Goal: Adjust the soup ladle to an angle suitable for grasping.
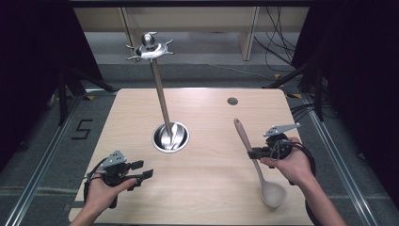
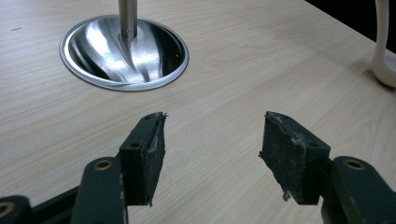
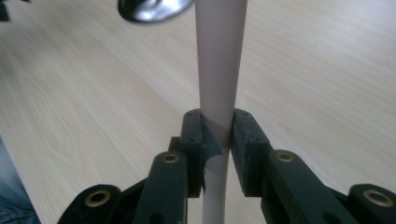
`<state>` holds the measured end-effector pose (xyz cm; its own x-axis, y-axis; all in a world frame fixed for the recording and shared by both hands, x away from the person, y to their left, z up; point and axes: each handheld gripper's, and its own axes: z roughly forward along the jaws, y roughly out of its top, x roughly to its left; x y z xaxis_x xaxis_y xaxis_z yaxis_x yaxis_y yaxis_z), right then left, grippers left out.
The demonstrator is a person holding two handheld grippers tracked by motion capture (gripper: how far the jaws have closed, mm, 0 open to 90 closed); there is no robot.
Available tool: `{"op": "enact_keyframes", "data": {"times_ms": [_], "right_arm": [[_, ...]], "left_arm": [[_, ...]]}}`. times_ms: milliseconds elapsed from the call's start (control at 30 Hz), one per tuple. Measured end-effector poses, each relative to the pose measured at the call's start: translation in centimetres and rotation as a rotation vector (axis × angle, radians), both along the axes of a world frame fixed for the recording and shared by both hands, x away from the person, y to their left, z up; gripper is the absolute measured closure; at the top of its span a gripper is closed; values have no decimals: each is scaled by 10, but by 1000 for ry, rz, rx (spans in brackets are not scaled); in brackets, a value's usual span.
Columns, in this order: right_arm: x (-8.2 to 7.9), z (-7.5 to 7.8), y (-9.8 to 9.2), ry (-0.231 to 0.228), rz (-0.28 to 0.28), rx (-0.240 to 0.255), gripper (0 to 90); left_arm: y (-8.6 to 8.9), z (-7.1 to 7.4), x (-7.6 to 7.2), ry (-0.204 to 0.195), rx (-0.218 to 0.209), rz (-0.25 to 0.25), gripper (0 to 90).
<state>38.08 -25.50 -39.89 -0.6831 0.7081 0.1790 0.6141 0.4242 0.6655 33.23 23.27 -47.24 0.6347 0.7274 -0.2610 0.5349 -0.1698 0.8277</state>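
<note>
Pinching ladle (image 1: pixel 259 161) handle, right tool (image 1: pixel 254 153) near table (image 1: pixel 207 188) right edge; left tool (image 1: pixel 143 173) spread over bare front-left

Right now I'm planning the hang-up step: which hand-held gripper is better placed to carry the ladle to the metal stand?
Right. The right hand-held gripper is already shut on the ladle handle; the left hand-held gripper is open and empty.

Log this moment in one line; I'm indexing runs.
right tongs: shut on ladle handle | left tongs: open, empty | hook stand: upright
</note>
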Motion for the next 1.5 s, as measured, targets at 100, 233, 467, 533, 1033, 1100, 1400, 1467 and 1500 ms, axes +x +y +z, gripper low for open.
{"op": "enact_keyframes", "data": {"times_ms": [100,233,467,533,1033,1100,1400,1467,1500], "right_arm": [[-7,4,-4,-66,31,53,761],[-16,4,-6,-146,50,108,761],[-22,2,-10,-285,40,148,761],[-24,2,-10,-286,37,156,762],[-22,10,-6,-386,-10,248,762],[-19,12,-5,-405,11,242,762],[-19,21,3,-420,18,256,761],[-18,21,4,-446,29,254,762],[-17,21,5,-450,30,269,762]], "left_arm": [[0,1,0,-11,-9,-11,384],[-1,2,0,-16,-11,-7,375],[-1,2,1,-18,-18,-11,370],[-1,2,1,-18,-20,-10,369],[0,3,0,-18,-25,-13,362],[0,3,0,-17,-22,-10,361],[1,4,0,-28,-30,-2,361],[1,4,1,-39,-35,-8,361],[1,5,1,-39,-36,-5,361]]}}
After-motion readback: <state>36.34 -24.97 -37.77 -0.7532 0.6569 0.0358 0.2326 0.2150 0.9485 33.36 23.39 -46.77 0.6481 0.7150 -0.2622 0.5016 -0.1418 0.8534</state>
